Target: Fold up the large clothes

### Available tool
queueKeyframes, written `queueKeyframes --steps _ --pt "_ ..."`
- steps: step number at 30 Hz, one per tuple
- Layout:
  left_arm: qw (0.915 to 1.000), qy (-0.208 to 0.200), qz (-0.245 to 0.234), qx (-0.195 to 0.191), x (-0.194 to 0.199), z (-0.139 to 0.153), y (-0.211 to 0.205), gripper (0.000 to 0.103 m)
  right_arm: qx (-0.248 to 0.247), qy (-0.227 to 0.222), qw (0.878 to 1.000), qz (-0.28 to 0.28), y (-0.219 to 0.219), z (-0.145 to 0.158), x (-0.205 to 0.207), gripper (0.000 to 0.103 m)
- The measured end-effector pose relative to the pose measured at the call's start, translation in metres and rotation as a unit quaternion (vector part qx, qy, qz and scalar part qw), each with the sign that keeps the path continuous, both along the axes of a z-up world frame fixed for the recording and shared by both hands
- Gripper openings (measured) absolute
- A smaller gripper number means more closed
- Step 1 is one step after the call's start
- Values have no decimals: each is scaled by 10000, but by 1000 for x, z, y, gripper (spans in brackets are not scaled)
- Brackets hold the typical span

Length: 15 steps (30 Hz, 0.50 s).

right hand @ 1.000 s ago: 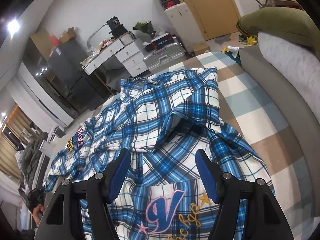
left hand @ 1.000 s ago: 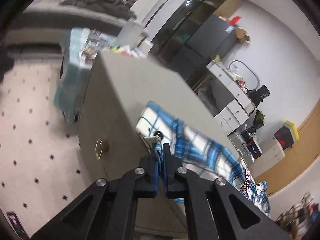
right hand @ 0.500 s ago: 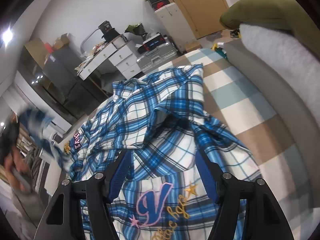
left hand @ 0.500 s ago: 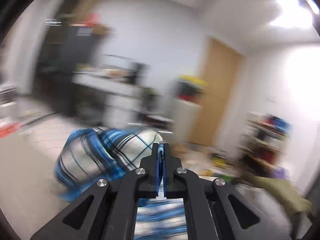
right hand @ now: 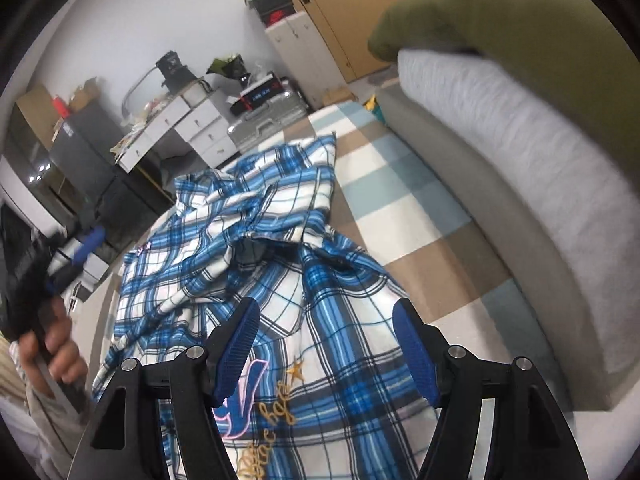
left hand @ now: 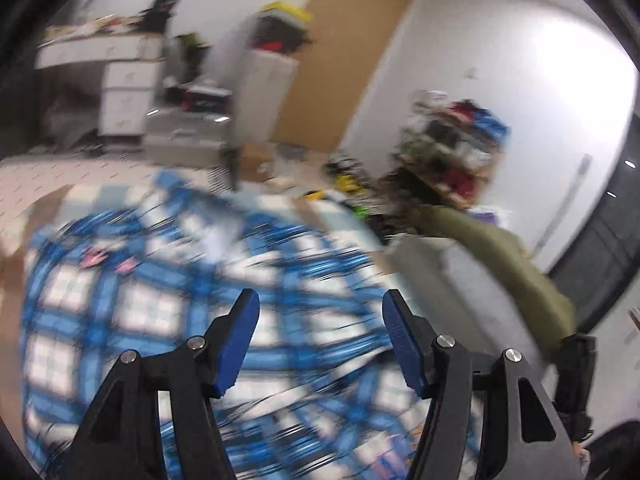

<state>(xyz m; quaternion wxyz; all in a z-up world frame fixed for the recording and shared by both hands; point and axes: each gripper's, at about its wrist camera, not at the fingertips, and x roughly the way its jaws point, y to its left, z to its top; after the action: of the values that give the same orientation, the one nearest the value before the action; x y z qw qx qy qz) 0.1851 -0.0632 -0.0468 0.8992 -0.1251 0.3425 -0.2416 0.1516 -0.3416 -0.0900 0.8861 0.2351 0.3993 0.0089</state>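
A blue-and-white plaid shirt (right hand: 256,248) lies rumpled on a checked bedspread (right hand: 400,200), with an embroidered V (right hand: 244,392) near me. My right gripper (right hand: 326,344) hovers open over the shirt's near part, with nothing between its fingers. In the blurred left wrist view, my left gripper (left hand: 320,340) is over the shirt (left hand: 160,300). Its jaws are opening and nothing is between them. The right wrist view also shows a hand (right hand: 56,344) at the left edge holding that gripper, one blue finger (right hand: 90,246) pointing up.
A grey padded headboard (right hand: 520,200) with an olive cushion (right hand: 520,40) runs along the bed's right side. Beyond the bed stand a white desk with drawers (right hand: 192,128), a silver suitcase (right hand: 264,120), a wooden door (right hand: 344,12) and a cluttered shelf (left hand: 452,148).
My left gripper, shut on a fold of the shirt, swung from the bed's far side over the shirt and let the cloth go. My right gripper shifted slightly over the shirt.
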Motion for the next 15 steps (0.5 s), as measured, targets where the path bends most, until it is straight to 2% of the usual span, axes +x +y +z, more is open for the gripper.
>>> queueKeyframes --steps 2,4,7,13,14,15 --pt "9987 277 419 50 -2 -17 24 59 56 9 9999 113 8 -2 8 69" --pt "9959 615 650 143 10 -25 22 59 110 -26 9996 249 16 -1 14 69" --pt "9925 973 607 423 19 -37 10 59 88 -70 9992 371 24 0 15 69" --pt "9895 784 307 1174 16 -46 -21 59 -33 -78 9996 255 19 3 13 69" --pt "9880 781 163 1326 16 -45 -27 59 -32 -65 9997 229 18 3 13 69" --pt "9835 743 38 1646 15 -47 -41 59 -22 -42 9998 215 17 3 13 69"
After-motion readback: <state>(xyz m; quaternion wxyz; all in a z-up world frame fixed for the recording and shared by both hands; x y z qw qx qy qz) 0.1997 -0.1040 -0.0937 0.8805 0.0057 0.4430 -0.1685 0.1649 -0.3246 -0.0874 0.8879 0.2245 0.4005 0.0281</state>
